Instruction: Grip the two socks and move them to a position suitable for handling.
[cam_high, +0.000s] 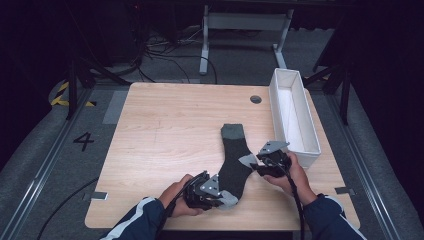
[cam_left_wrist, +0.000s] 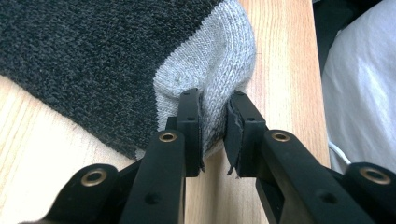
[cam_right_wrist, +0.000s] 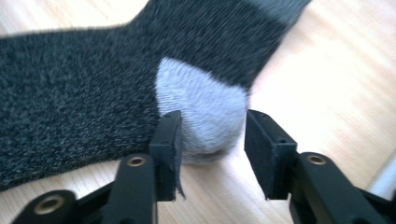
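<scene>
Grey-toed sock near table's front edge, left claw clamped on toe, right claw parted around heel.

The dark charcoal knitted sock is soft cloth with a fuzzy, flecked, matt surface; its pale grey toe and pale grey heel show a finer ribbed knit. The light wooden table has a smooth, faintly sheened top with straight grain. The long white rectangular box at the far right looks like matt card or plastic. The left gripper and right gripper have matt black plastic arms with brass-coloured rivets and rough dark pads.
</scene>
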